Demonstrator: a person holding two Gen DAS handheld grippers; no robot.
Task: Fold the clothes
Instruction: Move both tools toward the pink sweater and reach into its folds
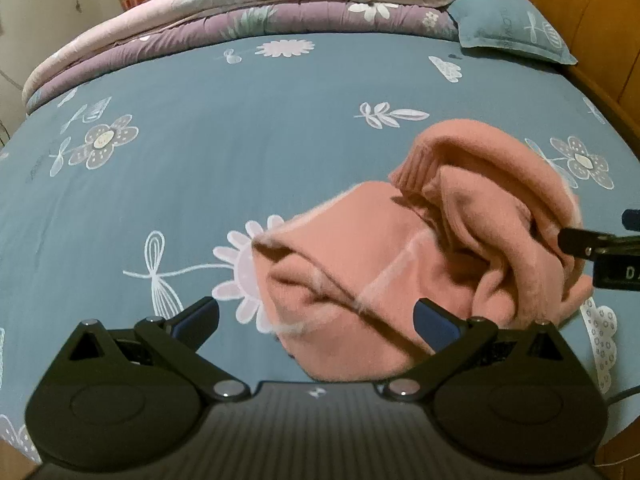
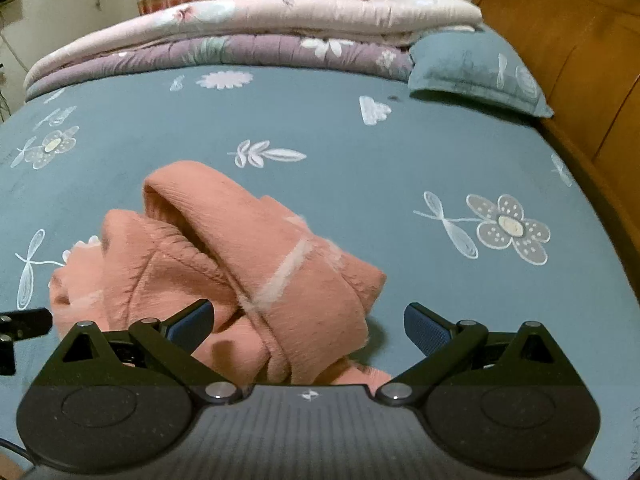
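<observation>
On bed (image 1: 240, 128): sweater (image 1: 400, 248) bunched, underside hidden.

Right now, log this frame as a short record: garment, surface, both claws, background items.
garment: pink sweater, bunched in a loose heap, not folded flat
surface: blue floral bedsheet
left claw: open, over the sweater's near edge, not gripping
right claw: open, holding nothing
background: stacked quilts at the far edge, blue pillow, wooden headboard to the right
</observation>
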